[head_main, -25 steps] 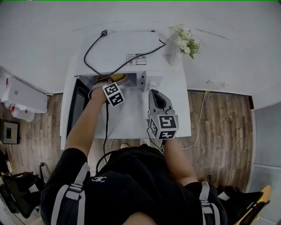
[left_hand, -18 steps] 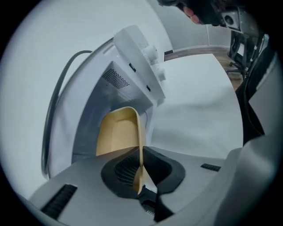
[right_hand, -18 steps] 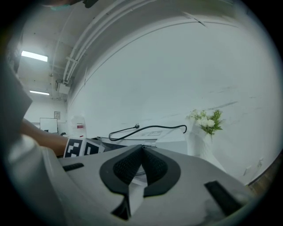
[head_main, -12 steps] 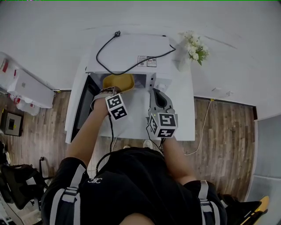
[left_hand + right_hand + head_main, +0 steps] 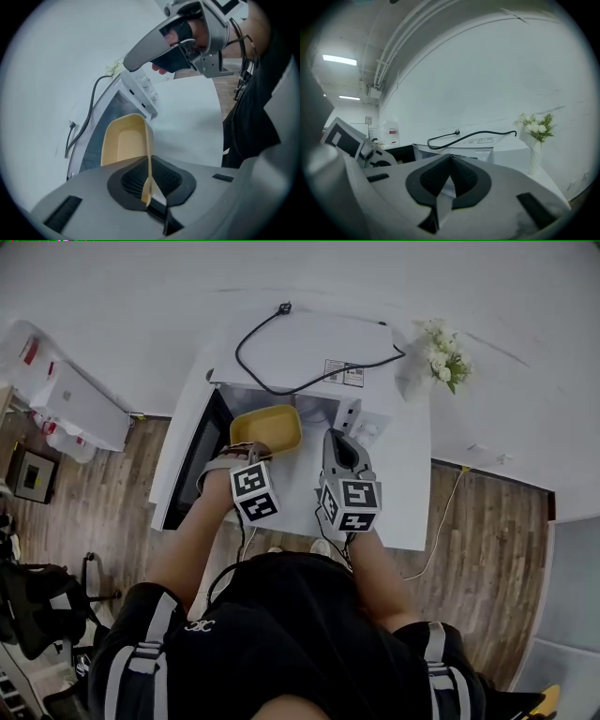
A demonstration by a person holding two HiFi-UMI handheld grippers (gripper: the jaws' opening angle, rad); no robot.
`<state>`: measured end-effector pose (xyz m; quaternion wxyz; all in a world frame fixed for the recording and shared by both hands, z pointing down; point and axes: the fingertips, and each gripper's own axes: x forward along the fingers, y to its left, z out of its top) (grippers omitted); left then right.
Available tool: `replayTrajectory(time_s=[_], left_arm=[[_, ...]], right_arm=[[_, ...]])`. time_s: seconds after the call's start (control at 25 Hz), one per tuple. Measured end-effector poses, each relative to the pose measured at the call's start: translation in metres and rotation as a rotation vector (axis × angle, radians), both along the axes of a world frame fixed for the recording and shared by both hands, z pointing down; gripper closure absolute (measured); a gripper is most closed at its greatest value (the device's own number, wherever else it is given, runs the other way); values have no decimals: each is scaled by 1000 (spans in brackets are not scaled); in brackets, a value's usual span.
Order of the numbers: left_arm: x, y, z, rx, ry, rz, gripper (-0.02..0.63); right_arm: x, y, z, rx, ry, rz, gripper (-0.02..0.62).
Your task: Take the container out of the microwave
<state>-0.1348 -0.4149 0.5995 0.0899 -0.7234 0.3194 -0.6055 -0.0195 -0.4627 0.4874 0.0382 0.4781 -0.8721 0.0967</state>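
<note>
Container [image 5: 265, 427] drawn further out of microwave [image 5: 309, 357], left claw [image 5: 149, 185] gripping its rim, right claw [image 5: 450, 180] clenched.

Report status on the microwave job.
Left tongs shut on rim of yellow rectangular plastic container. Right tongs shut, empty. Container at open front of white microwave. Black door open, left side.

We see the yellow container [image 5: 265, 428], an empty rectangular tub, pinched by its near rim in our left gripper [image 5: 149, 185] at the mouth of the white microwave [image 5: 319, 348], door swung open leftward.
</note>
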Motion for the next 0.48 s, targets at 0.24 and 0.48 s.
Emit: replayTrajectory(time_s=[0.24,0.48], left_arm=[[-8,14,2,-10,13,-29,566],[-13,20,12,-30,0,-38,566]], right_arm=[[-18,4,3,47,78,-37,591],[-24,5,5,49,79,-52,591]])
